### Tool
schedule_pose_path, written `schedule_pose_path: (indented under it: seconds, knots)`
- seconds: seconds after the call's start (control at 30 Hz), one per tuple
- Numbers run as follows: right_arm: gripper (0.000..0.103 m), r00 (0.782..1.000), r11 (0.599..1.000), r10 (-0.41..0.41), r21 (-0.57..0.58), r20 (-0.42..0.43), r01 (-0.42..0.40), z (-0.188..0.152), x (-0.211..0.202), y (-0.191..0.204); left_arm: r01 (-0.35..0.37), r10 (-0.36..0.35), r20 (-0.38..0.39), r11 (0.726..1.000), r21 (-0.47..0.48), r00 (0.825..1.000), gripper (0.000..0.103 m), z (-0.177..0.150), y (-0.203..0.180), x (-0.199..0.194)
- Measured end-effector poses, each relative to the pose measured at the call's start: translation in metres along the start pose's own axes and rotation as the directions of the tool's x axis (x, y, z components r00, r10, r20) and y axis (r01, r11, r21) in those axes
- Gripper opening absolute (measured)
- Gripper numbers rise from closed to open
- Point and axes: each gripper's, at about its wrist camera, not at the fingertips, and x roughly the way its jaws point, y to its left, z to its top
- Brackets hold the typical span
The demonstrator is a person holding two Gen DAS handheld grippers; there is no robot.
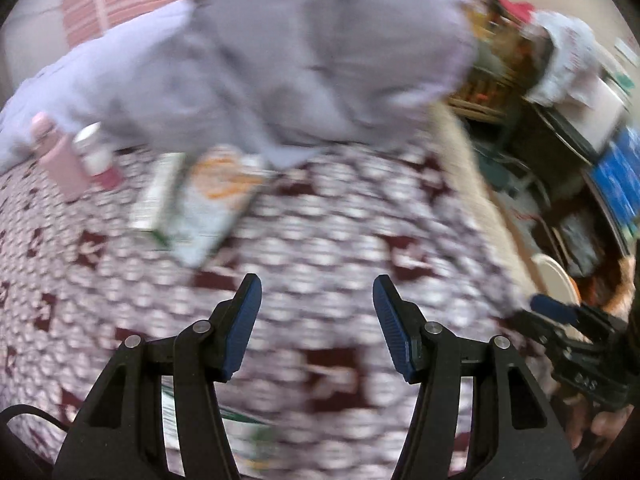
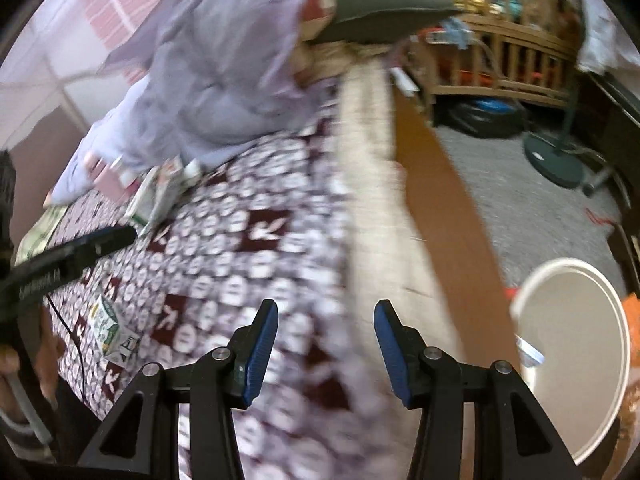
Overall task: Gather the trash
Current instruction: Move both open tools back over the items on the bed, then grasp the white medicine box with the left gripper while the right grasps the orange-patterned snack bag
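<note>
Both views are blurred by motion. On a bed with a maroon-and-white patterned cover (image 1: 320, 240) lie flattened cartons and wrappers (image 1: 200, 204), also seen as cartons and wrappers (image 2: 160, 192) in the right wrist view. A pink bottle (image 1: 60, 160) and a white-capped bottle (image 1: 96, 152) stand beside them. A small green-and-white carton (image 2: 114, 332) lies near the bed's front edge. My left gripper (image 1: 317, 288) hangs open over the cover with nothing between its fingers. My right gripper (image 2: 326, 314) is open and empty over the bed's edge. A white bin (image 2: 576, 360) stands on the floor beside the bed.
A crumpled lilac blanket (image 1: 300, 60) covers the far part of the bed. A wooden bed rail (image 2: 448, 208) runs along the side. Grey carpet (image 2: 520, 200), a fan base (image 2: 556, 160) and a cluttered wooden shelf (image 2: 500, 60) lie beyond. The other gripper (image 1: 580, 344) shows at the right.
</note>
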Motion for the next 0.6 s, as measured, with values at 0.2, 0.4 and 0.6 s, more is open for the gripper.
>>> schedule_pose_path:
  seconds: [0.2,0.4,0.6]
  knots:
    - [0.048,0.999,0.995,0.020,-0.094,-0.037,-0.023,0.021,0.038,0.052,-0.103,0.103,-0.011,0.991,-0.090,0.995,0.057,0.021,0.081,0.019]
    - [0.049,0.996,0.991,0.061,-0.112,-0.072,-0.069,0.043,0.071,0.081,-0.141,0.137,-0.048,0.984,-0.112,0.989,0.057,0.042,0.124,0.062]
    - [0.051,0.993,0.987,0.082,-0.135,-0.084,-0.093,0.066,0.093,0.107,-0.149,0.140,-0.084,0.981,-0.122,0.987,0.057,0.059,0.143,0.108]
